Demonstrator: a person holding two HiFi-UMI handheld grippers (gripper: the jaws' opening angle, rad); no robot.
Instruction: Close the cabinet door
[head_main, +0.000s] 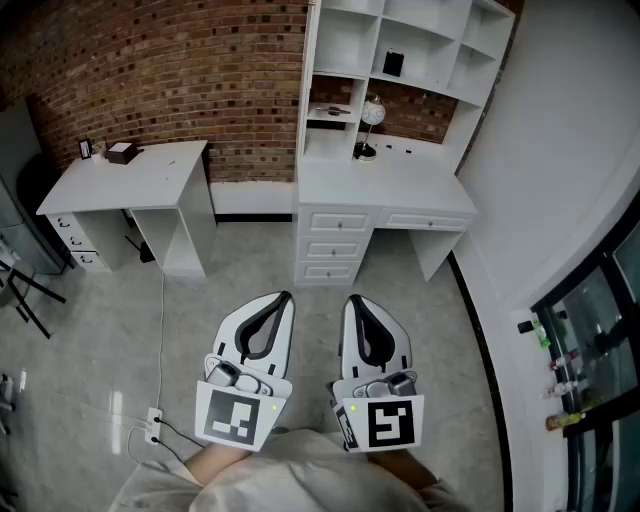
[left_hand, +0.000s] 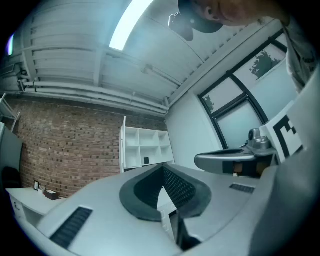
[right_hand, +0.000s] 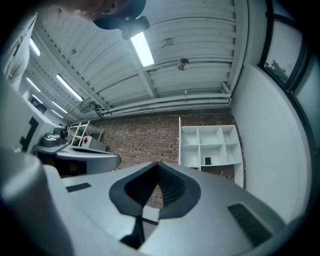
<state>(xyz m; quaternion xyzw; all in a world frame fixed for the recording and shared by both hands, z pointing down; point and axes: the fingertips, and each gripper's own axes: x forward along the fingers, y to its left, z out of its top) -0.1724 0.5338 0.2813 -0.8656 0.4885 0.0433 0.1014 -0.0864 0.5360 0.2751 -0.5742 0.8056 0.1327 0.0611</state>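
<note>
The white shelf cabinet (head_main: 400, 50) stands on a white desk with drawers (head_main: 340, 245) against the brick wall, a few steps ahead of me. A thin white panel (head_main: 306, 75) runs up its left side, seemingly its door seen edge on. The cabinet also shows in the left gripper view (left_hand: 145, 147) and in the right gripper view (right_hand: 207, 145). My left gripper (head_main: 287, 296) and right gripper (head_main: 352, 299) hang side by side low in the head view, over the floor and far from the cabinet. Both are shut with nothing between the pads, as also seen at the left gripper (left_hand: 163, 167) and the right gripper (right_hand: 158, 164).
A second white desk (head_main: 130, 180) with a black box (head_main: 122, 152) stands at the left. A small round clock (head_main: 372, 113) sits on the cabinet desk. A power strip (head_main: 153, 424) and its cable lie on the floor at my left. A white wall and windows (head_main: 590, 340) close the right side.
</note>
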